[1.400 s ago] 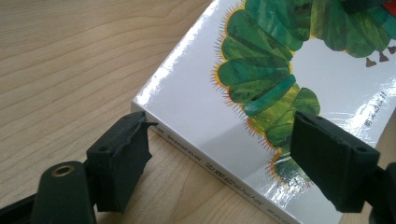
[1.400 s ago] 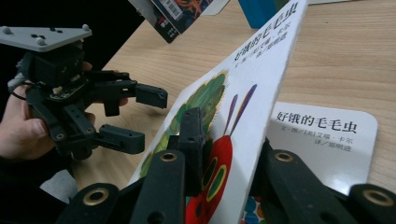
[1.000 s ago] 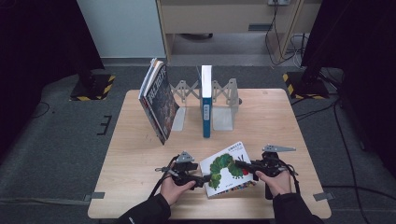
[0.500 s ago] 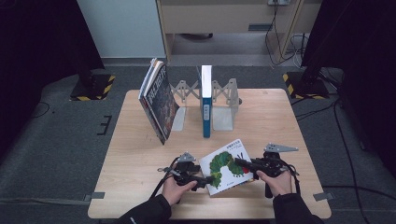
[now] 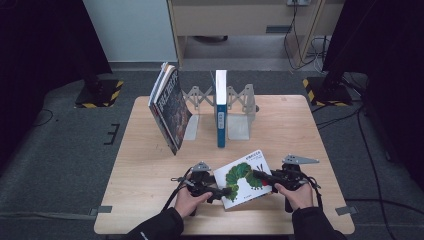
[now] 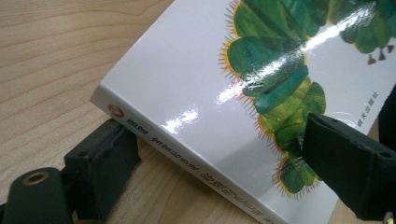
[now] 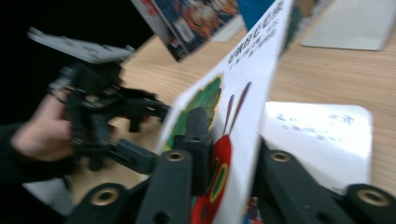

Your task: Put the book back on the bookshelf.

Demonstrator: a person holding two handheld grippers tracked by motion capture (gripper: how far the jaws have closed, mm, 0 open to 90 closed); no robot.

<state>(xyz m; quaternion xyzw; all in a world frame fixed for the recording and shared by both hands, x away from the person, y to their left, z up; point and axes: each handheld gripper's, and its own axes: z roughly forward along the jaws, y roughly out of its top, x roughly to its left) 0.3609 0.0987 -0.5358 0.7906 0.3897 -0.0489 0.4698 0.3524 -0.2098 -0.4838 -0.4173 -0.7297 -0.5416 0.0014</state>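
A white picture book [image 5: 243, 176] with a green caterpillar on its cover [image 6: 261, 79] lies near the table's front edge. My left gripper [image 5: 225, 191] [image 6: 212, 135] is at its near left corner. Its jaws have just been opening and now stand apart, with the book's spine edge between them: one under the spine, the other over the cover. From the right, my right gripper [image 5: 257, 175] [image 7: 229, 144] is shut on the front cover [image 7: 243, 70] and holds it lifted off the white pages [image 7: 317, 130] below.
At the back of the wooden table [image 5: 300, 125] stands a grey expanding book rack [image 5: 240, 112]. A blue-spined book [image 5: 220, 107] stands upright in it. A few dark-covered books [image 5: 169, 107] lean at its left. Black stands and cables lie on the floor around the table.
My left gripper's jaws have spread a little wider at the book's corner. The book and my right gripper have stayed in place.
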